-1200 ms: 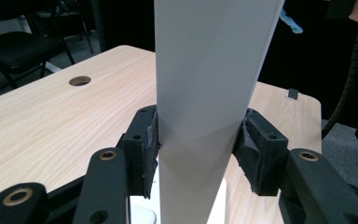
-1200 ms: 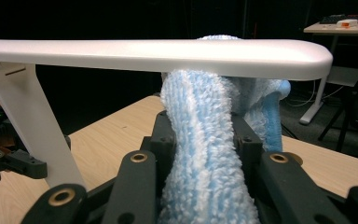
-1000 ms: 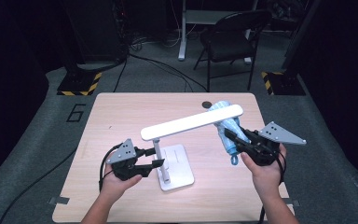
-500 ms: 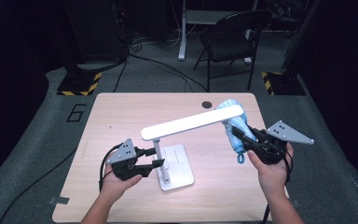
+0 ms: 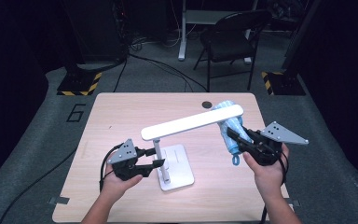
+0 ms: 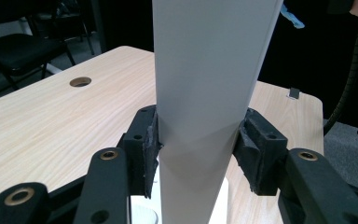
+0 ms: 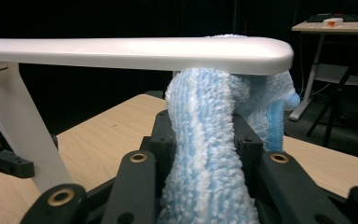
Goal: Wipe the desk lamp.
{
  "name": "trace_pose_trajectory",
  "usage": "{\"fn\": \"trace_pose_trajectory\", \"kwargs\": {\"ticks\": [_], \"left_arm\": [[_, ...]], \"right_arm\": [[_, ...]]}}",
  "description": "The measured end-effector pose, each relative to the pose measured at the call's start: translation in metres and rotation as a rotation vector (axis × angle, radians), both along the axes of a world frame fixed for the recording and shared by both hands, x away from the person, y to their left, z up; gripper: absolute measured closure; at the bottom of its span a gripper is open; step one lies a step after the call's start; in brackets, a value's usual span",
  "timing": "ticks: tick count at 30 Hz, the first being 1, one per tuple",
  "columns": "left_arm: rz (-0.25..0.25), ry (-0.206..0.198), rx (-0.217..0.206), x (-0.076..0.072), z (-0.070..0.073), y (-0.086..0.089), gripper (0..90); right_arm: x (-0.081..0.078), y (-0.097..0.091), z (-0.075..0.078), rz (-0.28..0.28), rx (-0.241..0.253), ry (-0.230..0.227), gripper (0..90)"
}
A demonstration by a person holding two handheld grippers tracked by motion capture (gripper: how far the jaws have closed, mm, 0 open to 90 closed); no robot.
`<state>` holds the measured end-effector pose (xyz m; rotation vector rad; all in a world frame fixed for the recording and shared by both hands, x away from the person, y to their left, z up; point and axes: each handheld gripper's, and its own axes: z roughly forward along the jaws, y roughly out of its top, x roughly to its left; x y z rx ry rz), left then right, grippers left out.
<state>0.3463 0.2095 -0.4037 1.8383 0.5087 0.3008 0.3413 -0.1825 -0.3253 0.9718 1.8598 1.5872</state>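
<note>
Wiping step: left gripper (image 5: 157, 163) clamps lamp post (image 5: 159, 151), right gripper (image 5: 237, 136) at 3 o'clock pinches blue cloth (image 5: 230, 130) under lamp head (image 5: 191, 122); next, probably rub along it.

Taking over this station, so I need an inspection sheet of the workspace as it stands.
Surface: wooden table, round grommet hole near the far edge.
Job's things: white desk lamp upright on its base; fluffy blue cloth pressed under the lamp head.
Clutter: nothing seen.
Grippers: left tool clamped on the lamp's post; right tool shut on the cloth.
Cables: black cable loops from the left tool; more cross the floor.
Surroundings: dark carpet, black chair, hazard-striped stands.
</note>
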Motion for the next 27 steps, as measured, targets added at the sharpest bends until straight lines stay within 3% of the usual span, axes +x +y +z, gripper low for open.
{"fn": "trace_pose_trajectory", "kwargs": {"ticks": [27], "left_arm": [[0.006,-0.007,0.004,0.002,0.000,-0.008,52.4]], "right_arm": [[-0.011,0.069,0.004,0.195,-0.036,-0.002,67.9]]}}
